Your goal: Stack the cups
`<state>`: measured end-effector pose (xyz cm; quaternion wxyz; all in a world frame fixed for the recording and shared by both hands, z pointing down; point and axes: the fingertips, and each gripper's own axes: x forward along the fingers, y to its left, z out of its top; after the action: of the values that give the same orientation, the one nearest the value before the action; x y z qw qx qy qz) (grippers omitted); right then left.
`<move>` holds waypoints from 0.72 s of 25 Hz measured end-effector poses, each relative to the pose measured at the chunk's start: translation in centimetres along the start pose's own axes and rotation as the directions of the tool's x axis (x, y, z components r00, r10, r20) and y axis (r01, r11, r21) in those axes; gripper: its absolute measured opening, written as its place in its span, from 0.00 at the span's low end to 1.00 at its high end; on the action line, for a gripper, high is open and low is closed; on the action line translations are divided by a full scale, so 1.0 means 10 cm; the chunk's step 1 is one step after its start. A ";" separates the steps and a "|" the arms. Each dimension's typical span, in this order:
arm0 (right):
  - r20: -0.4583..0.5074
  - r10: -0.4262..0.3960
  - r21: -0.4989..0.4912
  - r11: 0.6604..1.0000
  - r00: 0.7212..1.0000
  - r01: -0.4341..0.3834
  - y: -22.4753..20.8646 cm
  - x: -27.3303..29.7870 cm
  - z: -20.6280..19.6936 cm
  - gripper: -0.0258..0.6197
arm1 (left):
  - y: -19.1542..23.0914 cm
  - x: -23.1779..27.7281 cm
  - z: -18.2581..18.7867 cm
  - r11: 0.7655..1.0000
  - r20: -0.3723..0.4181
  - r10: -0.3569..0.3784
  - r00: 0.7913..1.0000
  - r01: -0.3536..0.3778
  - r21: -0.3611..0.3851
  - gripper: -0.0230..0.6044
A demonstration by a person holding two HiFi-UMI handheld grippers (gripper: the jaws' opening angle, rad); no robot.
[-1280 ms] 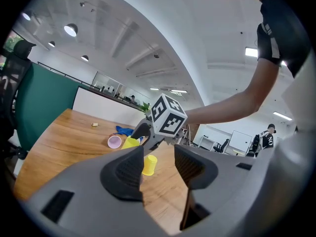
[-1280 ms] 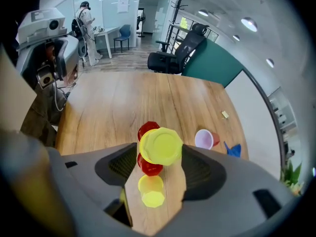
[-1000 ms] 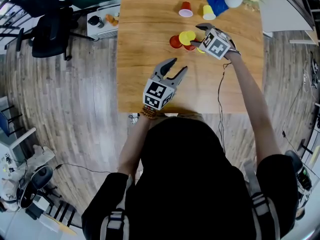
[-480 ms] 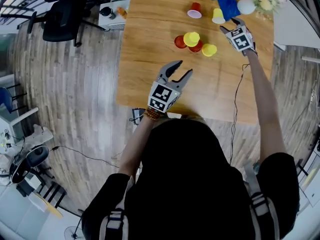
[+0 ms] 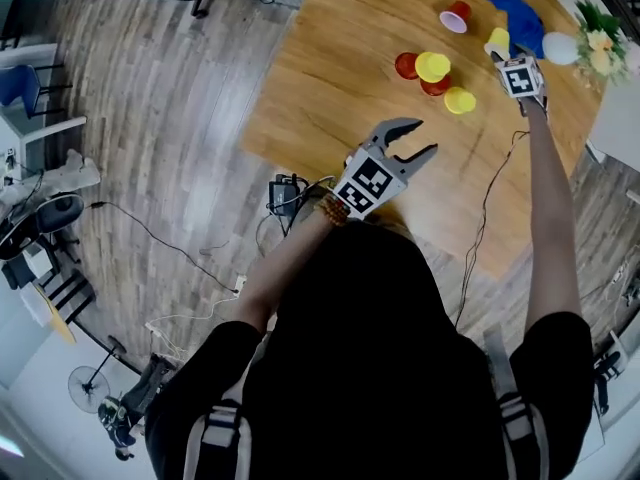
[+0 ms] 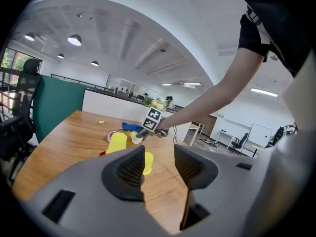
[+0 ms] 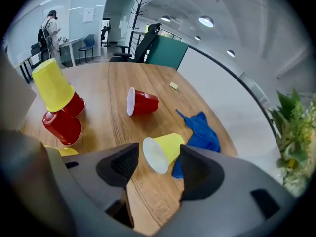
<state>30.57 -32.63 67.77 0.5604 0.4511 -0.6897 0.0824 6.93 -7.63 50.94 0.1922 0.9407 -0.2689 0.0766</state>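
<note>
The yellow cup [image 7: 165, 151] lies on its side on the desk [image 5: 340, 78], near the far right corner. Its long way runs from the right tongs [image 7: 157, 168] to the blue cloth [image 7: 200, 130]. The open mouth faces the tongs and the bottom points at the cloth. One jaw of the right tongs is on each side of this cup. The jaws have just been closing, but they are apart and do not squeeze the cup yet.

A red cup [image 7: 143, 102] lies on its side too, farther in from that corner. Nearer the middle of the desk, a second yellow cup [image 7: 52, 89] sits upside down and tilted on a red one, with another red cup [image 7: 61, 126] just beside them.

The left tongs [image 6: 158, 167] are over the near edge of the desk. They are partly open, with nothing in them.

In the head view the marker cube [image 5: 520, 78] hides the tips of the right tongs. Only the right gripper view shows the cup between the jaws. The left gripper view shows the right tongs from far off, at the end of a bare arm [image 6: 207, 95].
</note>
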 end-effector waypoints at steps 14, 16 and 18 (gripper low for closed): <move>-0.022 -0.118 0.025 0.993 0.993 0.118 -0.07 0.28 0.05 0.15 | -0.05 0.04 0.07 0.999 0.015 0.032 0.999 -0.033 0.027 0.36; -0.012 -0.119 0.063 0.991 0.993 0.119 -0.06 0.26 0.06 0.09 | -0.04 0.02 0.08 0.999 0.013 0.037 0.999 -0.037 0.032 0.36; 0.002 -0.108 0.087 0.990 0.994 0.107 -0.04 0.20 0.03 0.09 | -0.06 0.03 0.12 0.999 0.020 0.035 0.999 -0.035 0.026 0.36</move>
<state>30.73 -34.12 69.16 0.5417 0.5118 -0.6620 0.0803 7.55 -7.77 49.72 0.1757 0.9390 -0.2861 0.0742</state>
